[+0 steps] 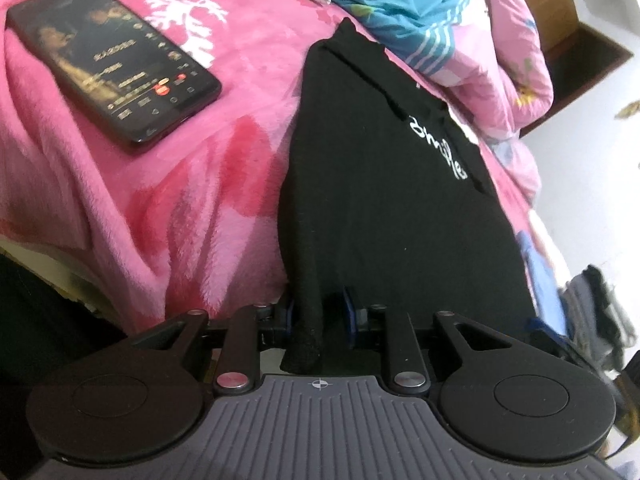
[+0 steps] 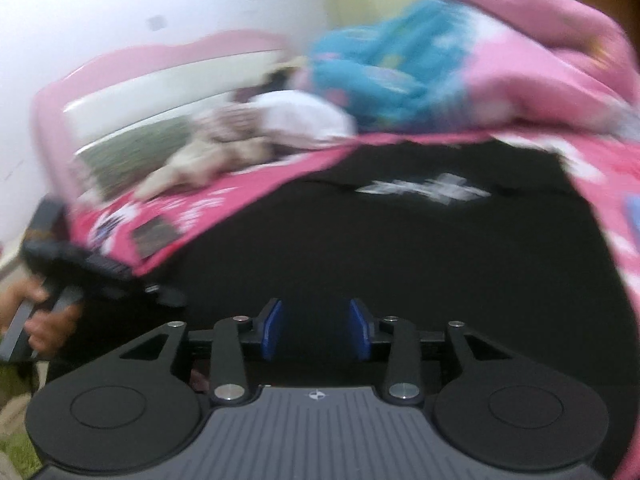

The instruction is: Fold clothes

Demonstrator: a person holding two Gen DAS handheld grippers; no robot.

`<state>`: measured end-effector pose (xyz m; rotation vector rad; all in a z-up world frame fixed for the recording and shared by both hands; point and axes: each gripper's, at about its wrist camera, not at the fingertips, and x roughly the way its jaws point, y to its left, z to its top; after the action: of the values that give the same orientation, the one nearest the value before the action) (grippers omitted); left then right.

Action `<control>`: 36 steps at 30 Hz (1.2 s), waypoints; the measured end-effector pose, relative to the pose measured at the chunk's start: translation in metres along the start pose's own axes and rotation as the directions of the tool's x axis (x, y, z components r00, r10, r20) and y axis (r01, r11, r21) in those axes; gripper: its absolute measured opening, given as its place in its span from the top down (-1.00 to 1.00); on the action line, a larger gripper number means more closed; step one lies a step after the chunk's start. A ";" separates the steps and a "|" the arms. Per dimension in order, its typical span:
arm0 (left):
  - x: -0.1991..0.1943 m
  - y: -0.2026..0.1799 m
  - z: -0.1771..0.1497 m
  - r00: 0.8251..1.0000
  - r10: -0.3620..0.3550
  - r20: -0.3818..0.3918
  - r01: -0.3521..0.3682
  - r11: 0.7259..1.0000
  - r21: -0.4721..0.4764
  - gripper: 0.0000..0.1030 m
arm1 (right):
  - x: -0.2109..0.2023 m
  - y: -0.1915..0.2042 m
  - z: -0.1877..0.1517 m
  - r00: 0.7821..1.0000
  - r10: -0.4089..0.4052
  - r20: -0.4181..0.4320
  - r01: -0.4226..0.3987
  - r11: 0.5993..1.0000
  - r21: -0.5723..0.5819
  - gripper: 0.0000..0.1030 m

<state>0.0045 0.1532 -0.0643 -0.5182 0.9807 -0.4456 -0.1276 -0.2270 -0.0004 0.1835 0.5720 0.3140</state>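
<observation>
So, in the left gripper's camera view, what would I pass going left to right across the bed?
Phone → pink blanket → black garment with white lettering → blue patterned quilt → cardboard box.

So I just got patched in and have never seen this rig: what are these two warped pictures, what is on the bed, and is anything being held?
There is no robot arm. A person carries a two-finger clamp in each hand, and a wide-angle camera on each looks out along its fingers, which bends the picture.

In the left clamp's view, the left gripper pinches a bunched edge of a black garment with white lettering, spread on a pink blanket. A phone with its screen lit lies on the blanket beside it. A blue and pink quilt is heaped behind.

The right clamp's view is blurred. The right gripper is open over the same garment, nothing between its blue pads. At its left edge a hand grips the other clamp.
</observation>
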 end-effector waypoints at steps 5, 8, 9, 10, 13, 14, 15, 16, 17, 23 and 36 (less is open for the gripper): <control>0.000 -0.008 -0.002 0.999 0.031 0.012 -0.031 0.999 0.044 0.56 | -0.039 -0.054 -0.002 0.988 -0.156 0.003 0.153 0.977 0.147 0.17; 0.000 -0.008 -0.004 0.999 0.034 0.012 -0.034 0.998 0.051 0.56 | -0.062 -0.085 -0.005 0.977 -0.214 -0.022 0.213 0.944 0.251 0.14; -0.001 -0.008 -0.004 0.999 0.032 0.010 -0.032 0.998 0.050 0.56 | -0.067 -0.095 -0.005 0.975 -0.218 -0.041 0.220 0.933 0.286 0.08; -0.001 -0.007 -0.004 1.000 0.029 0.009 -0.030 0.998 0.047 0.56 | -0.070 -0.103 -0.006 0.973 -0.221 -0.057 0.228 0.920 0.318 0.04; 0.000 -0.006 -0.003 1.000 0.025 0.004 -0.025 0.999 0.037 0.56 | -0.074 -0.126 -0.010 0.969 -0.225 -0.099 0.246 0.887 0.392 0.03; 0.000 -0.007 -0.003 1.000 0.026 0.004 -0.026 0.999 0.038 0.56 | -0.074 -0.132 -0.010 0.968 -0.224 -0.111 0.250 0.877 0.411 0.03; 0.000 -0.007 -0.003 1.000 0.028 0.003 -0.028 0.999 0.040 0.56 | -0.073 -0.138 -0.011 0.966 -0.226 -0.123 0.257 0.865 0.430 0.03; 0.000 -0.008 -0.003 1.000 0.030 0.003 -0.030 0.999 0.045 0.56 | -0.071 -0.143 -0.010 0.963 -0.232 -0.135 0.268 0.853 0.447 0.03; 0.000 -0.009 -0.003 0.999 0.033 0.004 -0.034 0.998 0.050 0.56 | -0.071 -0.147 -0.010 0.962 -0.237 -0.139 0.274 0.847 0.455 0.03; 0.002 -0.010 -0.003 0.999 0.042 0.007 -0.042 0.997 0.067 0.56 | -0.068 -0.176 -0.020 0.964 -0.216 -0.156 0.266 0.815 0.515 0.08; 0.003 -0.007 -0.003 1.000 0.026 0.002 -0.026 0.995 0.097 0.56 | -0.077 -0.165 -0.055 0.959 -0.114 -0.259 0.240 0.815 0.528 0.33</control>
<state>0.0027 0.1449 -0.0634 -0.4176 0.9595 -0.4673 -0.1801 -0.4035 -0.0490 0.6638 0.8862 -0.0291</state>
